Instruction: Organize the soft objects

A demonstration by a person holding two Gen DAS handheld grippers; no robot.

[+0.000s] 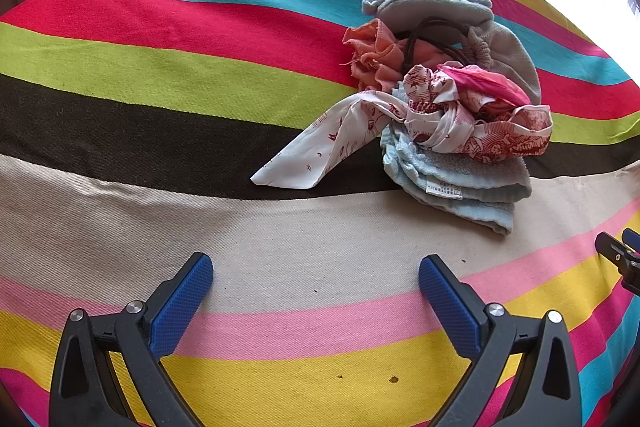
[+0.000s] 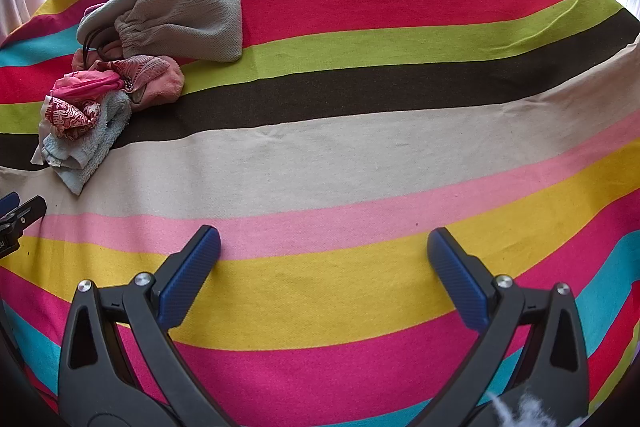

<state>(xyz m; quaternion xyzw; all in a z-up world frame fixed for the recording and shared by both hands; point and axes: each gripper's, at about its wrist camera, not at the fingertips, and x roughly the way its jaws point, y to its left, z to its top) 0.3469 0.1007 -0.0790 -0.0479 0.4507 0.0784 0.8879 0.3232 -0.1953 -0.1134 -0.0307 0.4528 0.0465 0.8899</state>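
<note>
Both grippers, left gripper and right gripper, hover spread wide and empty above the striped blanket. Farther ahead lies the pile: light blue towel, printed scarf, grey pouch.

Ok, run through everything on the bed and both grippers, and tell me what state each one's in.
Left gripper: open, empty.
Right gripper: open, empty.
Light blue towel: folded, bottom of pile.
Red-and-white printed cloth: crumpled, one end trailing out.
Grey drawstring pouch: lying flat.
Striped bedspread: spread out.
</note>
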